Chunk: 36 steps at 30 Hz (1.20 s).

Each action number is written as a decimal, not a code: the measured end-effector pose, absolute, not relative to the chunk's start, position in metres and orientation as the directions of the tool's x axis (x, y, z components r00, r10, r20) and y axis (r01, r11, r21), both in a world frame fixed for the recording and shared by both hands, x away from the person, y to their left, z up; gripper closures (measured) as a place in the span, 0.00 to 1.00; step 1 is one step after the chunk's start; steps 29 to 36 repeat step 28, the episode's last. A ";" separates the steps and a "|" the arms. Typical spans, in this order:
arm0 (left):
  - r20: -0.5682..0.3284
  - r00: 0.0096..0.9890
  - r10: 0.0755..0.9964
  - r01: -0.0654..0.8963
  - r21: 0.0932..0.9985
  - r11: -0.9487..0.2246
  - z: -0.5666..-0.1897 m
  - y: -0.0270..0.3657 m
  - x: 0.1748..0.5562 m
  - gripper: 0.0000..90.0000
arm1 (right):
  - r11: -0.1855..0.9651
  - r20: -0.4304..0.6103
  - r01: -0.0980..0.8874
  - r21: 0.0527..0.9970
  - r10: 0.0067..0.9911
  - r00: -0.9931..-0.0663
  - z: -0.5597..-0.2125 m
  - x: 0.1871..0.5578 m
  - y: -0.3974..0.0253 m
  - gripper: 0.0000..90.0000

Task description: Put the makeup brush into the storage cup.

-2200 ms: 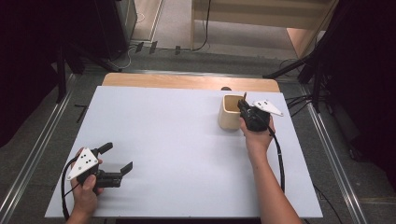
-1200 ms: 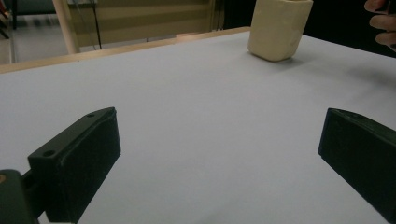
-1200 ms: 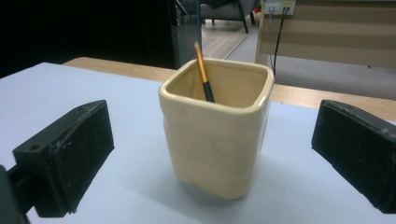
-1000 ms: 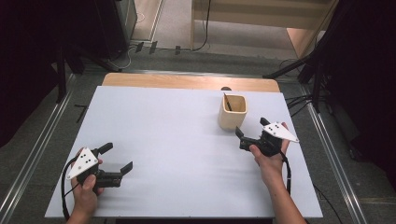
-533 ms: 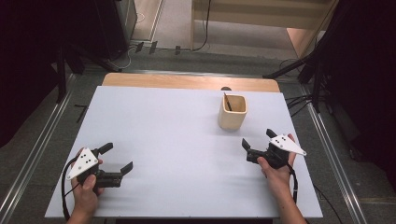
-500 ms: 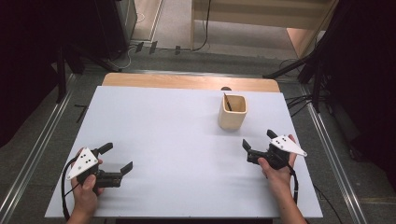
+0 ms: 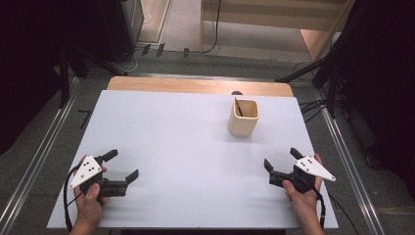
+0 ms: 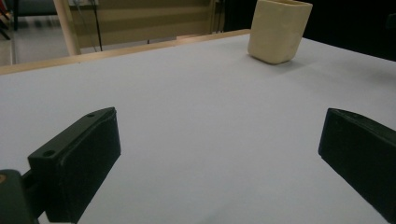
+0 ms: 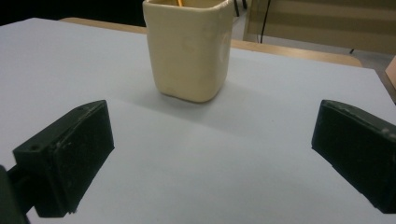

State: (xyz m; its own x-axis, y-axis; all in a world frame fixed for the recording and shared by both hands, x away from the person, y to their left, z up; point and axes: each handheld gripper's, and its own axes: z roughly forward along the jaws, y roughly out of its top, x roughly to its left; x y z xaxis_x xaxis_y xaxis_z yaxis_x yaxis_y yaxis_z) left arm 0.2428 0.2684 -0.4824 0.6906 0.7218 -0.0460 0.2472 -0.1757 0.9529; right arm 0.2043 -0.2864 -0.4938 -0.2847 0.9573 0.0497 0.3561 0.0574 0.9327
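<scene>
resting low, both claws (image 7: 121,165) (image 7: 282,159) agape, apart

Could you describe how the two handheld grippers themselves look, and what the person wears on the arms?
Each gripper, left gripper and right gripper, has a black body with two blocky black jaws. Each carries a pale grey three-cornered plate with small dark dots, and trails a thin black cable. The forearms show no sleeves.

The right gripper (image 7: 282,163), which was at the cup (image 7: 243,117) with its pen (image 7: 238,107), has drawn back to the table's (image 7: 186,132) near right, jaws apart and empty.
</scene>
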 end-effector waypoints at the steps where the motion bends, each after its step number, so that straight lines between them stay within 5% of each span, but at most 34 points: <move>1: -0.047 0.690 0.722 0.248 0.953 -0.175 -0.482 0.268 0.243 0.00 | 0.055 0.053 0.358 0.932 0.957 -0.284 -0.494 0.202 -0.288 0.00; 18: -0.048 0.692 0.720 0.244 0.955 -0.170 -0.481 0.269 0.242 0.00 | 0.059 0.042 0.365 0.929 0.964 -0.262 -0.497 0.168 -0.309 0.00; 36: -0.043 0.702 0.711 0.280 0.935 -0.219 -0.482 0.259 0.245 0.00 | 0.100 0.021 0.390 0.915 0.955 -0.294 -0.501 0.172 -0.305 0.00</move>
